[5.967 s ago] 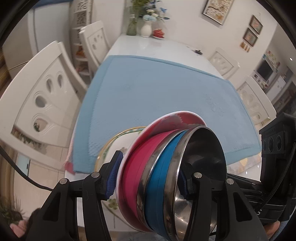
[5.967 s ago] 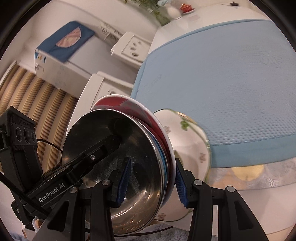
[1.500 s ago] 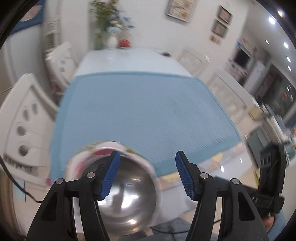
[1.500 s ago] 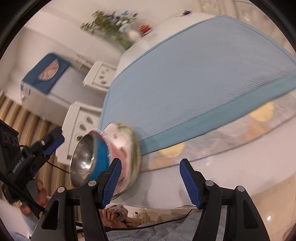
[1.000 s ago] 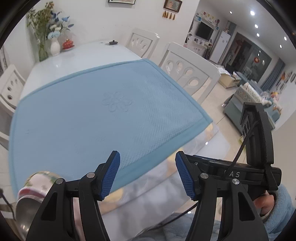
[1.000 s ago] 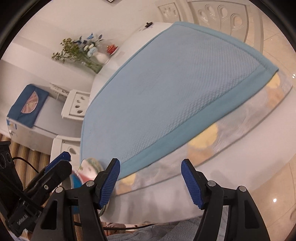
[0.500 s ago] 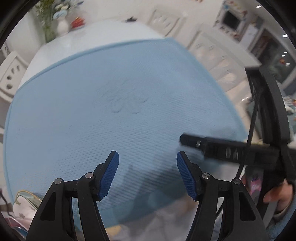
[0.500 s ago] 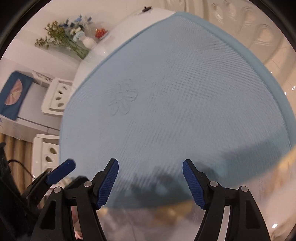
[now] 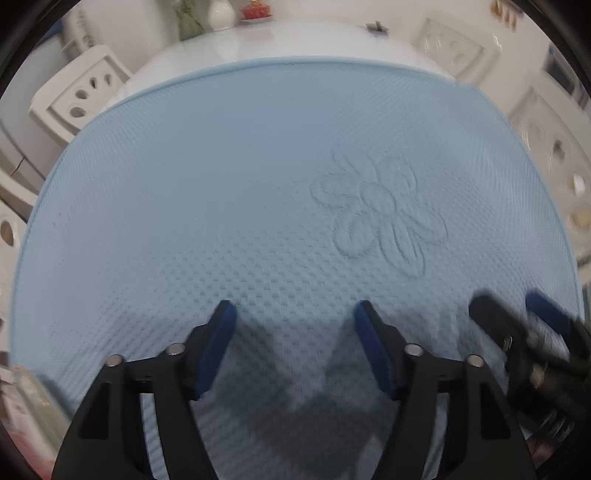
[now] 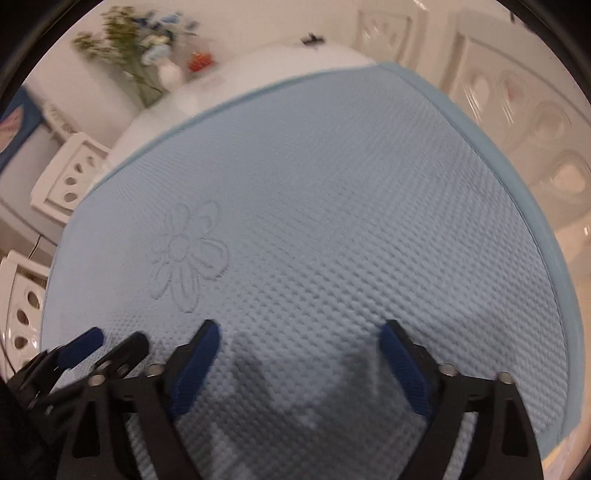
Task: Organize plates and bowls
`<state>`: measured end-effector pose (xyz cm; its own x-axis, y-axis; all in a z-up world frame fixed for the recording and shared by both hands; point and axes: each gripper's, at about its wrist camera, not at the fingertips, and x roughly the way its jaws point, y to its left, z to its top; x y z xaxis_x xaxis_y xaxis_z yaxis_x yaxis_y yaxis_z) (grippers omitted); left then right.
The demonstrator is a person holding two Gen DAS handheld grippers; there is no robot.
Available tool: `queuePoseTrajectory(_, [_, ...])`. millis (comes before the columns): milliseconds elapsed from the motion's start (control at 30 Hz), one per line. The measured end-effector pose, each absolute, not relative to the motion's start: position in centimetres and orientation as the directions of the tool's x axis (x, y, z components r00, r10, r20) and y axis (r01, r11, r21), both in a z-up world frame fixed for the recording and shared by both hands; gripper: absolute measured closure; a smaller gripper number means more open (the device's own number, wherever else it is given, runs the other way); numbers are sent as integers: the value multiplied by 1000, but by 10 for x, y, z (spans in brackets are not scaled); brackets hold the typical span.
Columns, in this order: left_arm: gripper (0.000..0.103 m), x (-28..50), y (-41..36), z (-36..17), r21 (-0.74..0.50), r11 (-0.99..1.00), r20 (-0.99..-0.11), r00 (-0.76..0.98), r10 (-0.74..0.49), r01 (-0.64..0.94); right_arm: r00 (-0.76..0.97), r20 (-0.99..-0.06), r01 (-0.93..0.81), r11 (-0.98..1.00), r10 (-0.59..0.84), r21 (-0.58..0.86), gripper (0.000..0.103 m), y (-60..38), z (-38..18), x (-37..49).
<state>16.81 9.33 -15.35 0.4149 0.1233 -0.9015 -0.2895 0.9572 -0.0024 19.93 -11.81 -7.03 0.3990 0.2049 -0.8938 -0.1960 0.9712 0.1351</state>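
Both grippers hang close above a light blue textured mat (image 9: 229, 192) and point steeply down at it. My left gripper (image 9: 294, 314) has its jaws opening, with only mat between the blue pads. My right gripper (image 10: 299, 332) is opening wider still and also holds nothing. In the left wrist view the right gripper (image 9: 517, 332) shows at the right edge; in the right wrist view the left gripper (image 10: 107, 343) shows at the lower left. A blurred pale and pink rim (image 9: 22, 402) at the lower left edge may be the dish stack. No plate or bowl is plainly visible.
An embossed flower (image 9: 380, 214) marks the mat. Beyond the mat the white table (image 9: 280, 40) carries a vase of flowers (image 10: 147, 62) and a small red item (image 9: 255, 7) at its far end. White chairs (image 9: 77, 99) stand along both sides (image 10: 524, 110).
Both grippers have come down and forward over the mat, which now fills the views. The dish stack has slid to the lower left edge. The right jaws have spread much wider, the left slightly.
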Motion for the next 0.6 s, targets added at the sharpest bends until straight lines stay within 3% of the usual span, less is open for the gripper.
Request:
queuePoseTrajectory(133, [9,163,95,-158,80,947,-859,460,223,-311,491,-848,-234,968,198,91,0,-114,-76,188])
queuePoseTrajectory(233, [0,161,99,-161,89,944,-840,485,242,-318,566,-804,-232,971,183,58,0,-110,-80,186])
queuePoseTrajectory(600, [0,156,116,-173,-11,946,-825,538,175,-325,562,-815,-233,972,140,6,0,-90,-82,195])
